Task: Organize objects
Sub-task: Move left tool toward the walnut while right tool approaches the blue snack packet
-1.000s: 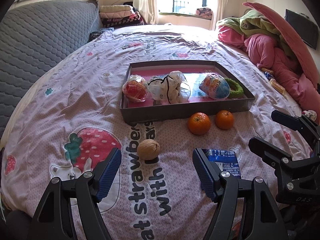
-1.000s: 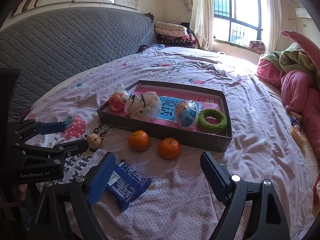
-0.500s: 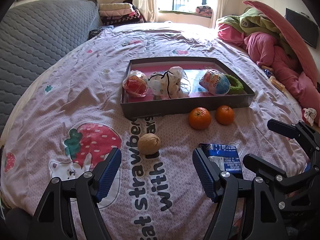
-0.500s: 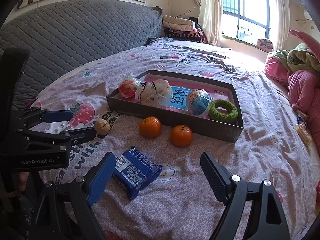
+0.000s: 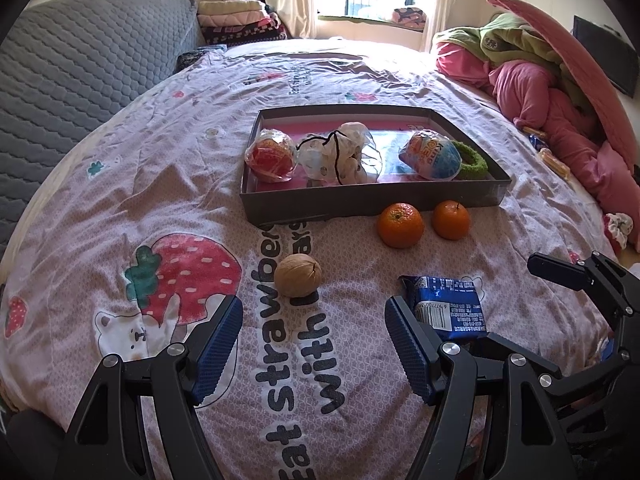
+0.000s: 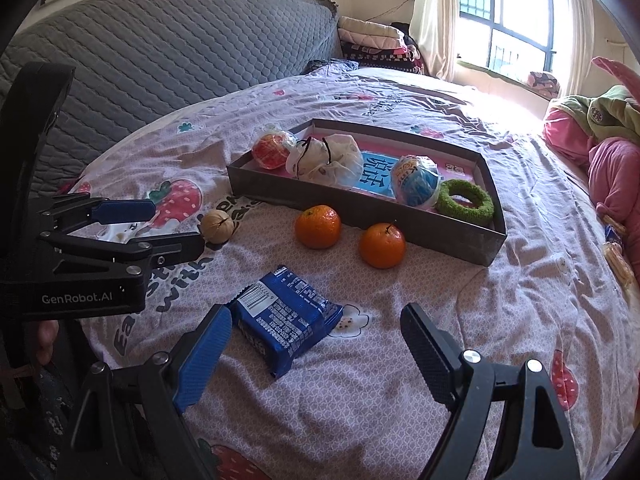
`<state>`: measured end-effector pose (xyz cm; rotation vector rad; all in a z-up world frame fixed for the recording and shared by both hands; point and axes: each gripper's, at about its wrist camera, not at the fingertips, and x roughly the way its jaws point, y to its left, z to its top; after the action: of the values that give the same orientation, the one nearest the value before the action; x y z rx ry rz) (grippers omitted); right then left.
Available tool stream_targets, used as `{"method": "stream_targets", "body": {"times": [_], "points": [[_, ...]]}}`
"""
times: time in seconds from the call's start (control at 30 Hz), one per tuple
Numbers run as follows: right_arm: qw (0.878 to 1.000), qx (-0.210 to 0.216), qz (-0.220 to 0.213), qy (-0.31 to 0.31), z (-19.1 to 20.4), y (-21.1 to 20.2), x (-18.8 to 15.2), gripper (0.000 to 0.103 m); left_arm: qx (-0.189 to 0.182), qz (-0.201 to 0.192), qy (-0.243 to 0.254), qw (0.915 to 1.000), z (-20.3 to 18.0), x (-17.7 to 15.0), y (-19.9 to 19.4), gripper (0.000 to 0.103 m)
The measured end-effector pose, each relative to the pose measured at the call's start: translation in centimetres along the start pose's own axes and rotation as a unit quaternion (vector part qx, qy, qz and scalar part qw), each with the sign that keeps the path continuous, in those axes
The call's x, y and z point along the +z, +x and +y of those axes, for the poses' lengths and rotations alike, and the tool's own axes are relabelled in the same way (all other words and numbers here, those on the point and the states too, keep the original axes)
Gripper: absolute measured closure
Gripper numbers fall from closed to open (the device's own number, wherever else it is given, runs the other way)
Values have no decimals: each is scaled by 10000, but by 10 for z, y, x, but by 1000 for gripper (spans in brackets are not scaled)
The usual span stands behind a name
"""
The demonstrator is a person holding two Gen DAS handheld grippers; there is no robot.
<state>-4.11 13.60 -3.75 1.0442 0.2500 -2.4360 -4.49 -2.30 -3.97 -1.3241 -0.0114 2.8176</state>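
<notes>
On the bedspread, a walnut (image 5: 298,275) lies just beyond my open left gripper (image 5: 312,320). A blue snack packet (image 6: 286,322) rests between the wide-open fingers of my right gripper (image 6: 316,320), close to the left finger and untouched. Two oranges (image 6: 318,227) (image 6: 382,245) sit in front of a grey tray (image 6: 360,212). In the tray lie a red wrapped ball (image 5: 270,156), a white drawstring pouch (image 5: 336,158), a blue wrapped ball (image 5: 434,156) and a green ring (image 5: 474,164). Neither gripper holds anything.
A grey quilted headboard (image 6: 160,60) runs along the left. Pink and green bedding (image 5: 560,92) is piled at the right, with small snack packets (image 6: 616,256) near it. Folded blankets (image 5: 240,20) lie by the window. Bare bedspread (image 5: 100,200) stretches left of the tray.
The right gripper has tipped down and swung slightly left, so the blue packet now lies nearer its fingers. The left gripper has barely moved. Both stay open.
</notes>
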Motion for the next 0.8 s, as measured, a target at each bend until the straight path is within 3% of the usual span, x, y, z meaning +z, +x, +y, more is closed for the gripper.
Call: {"method": "stream_targets", "body": {"times": [0.8], "points": [[9995, -27, 274, -125, 4, 13, -11, 17, -102, 156, 2, 9998, -3, -7, 10, 28]]}}
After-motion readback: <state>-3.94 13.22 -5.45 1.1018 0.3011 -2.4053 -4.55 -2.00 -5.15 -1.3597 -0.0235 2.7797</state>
